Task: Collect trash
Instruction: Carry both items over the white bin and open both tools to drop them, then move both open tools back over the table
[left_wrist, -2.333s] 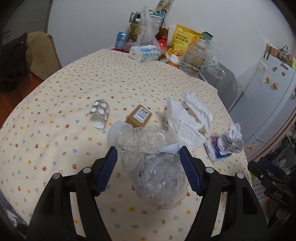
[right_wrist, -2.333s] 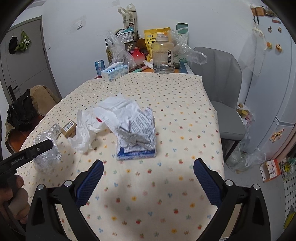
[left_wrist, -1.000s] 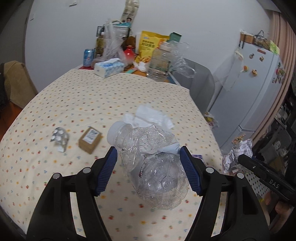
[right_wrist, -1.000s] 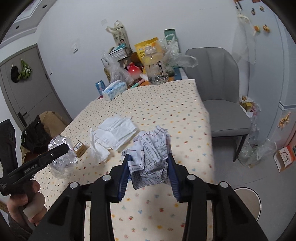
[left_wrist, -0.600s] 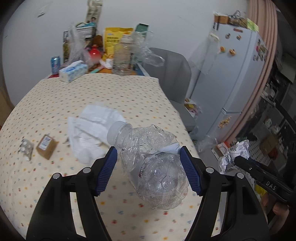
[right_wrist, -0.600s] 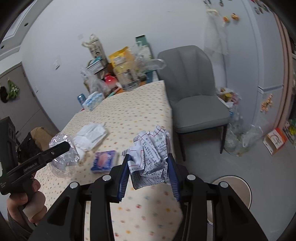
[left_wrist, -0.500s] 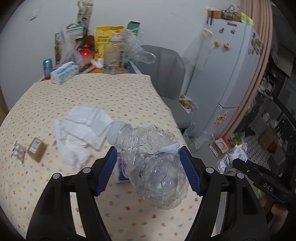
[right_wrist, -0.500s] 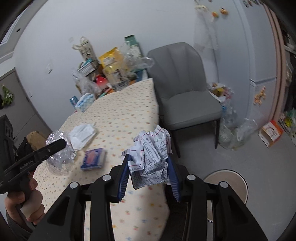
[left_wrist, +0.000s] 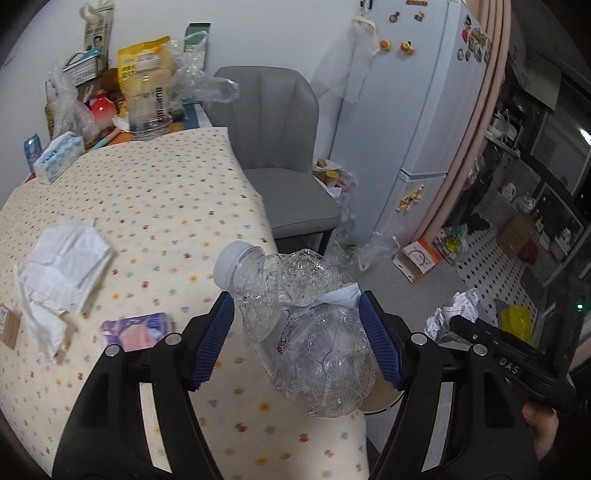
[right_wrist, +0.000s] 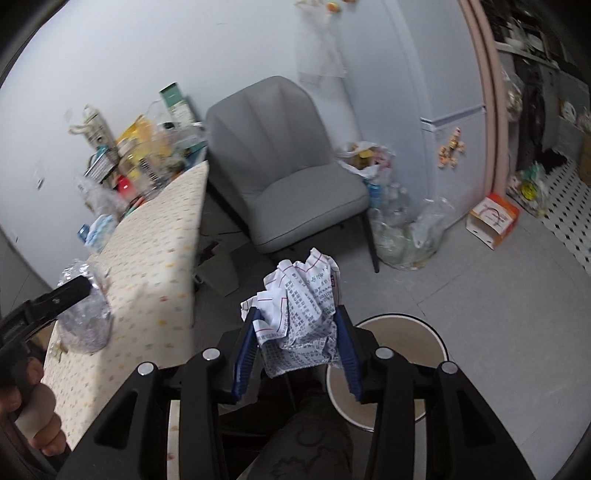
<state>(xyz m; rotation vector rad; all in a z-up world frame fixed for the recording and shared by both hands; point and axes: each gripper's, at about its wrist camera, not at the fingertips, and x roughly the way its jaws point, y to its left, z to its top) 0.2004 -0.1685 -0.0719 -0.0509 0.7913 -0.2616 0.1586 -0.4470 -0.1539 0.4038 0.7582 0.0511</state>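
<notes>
My left gripper (left_wrist: 297, 334) is shut on a crushed clear plastic bottle (left_wrist: 306, 332) with a white cap, held over the table's right edge. The right gripper (right_wrist: 297, 350) holds a crumpled printed paper (right_wrist: 299, 310) just above and left of a round beige bin (right_wrist: 437, 334) on the floor. Its jaws are opening, and the paper still sits between the pads. The left wrist view shows that paper (left_wrist: 456, 308) at the right gripper's tip, and a sliver of the bin (left_wrist: 380, 400) under the bottle. White tissue (left_wrist: 62, 266), a purple packet (left_wrist: 136, 328) and a small brown box (left_wrist: 7, 326) lie on the table.
The dotted tablecloth table (left_wrist: 166, 184) carries a tissue box (left_wrist: 55, 160), a jug and bags at its far end. A grey chair (right_wrist: 295, 177) stands beyond the bin. Clear bags of rubbish (right_wrist: 402, 225) and an orange-white box (right_wrist: 491, 218) sit by the fridge (left_wrist: 424, 110).
Both grippers have swung right, off the table top toward its edge and the floor, still carrying the bottle and the paper. The bin has come under the right gripper.
</notes>
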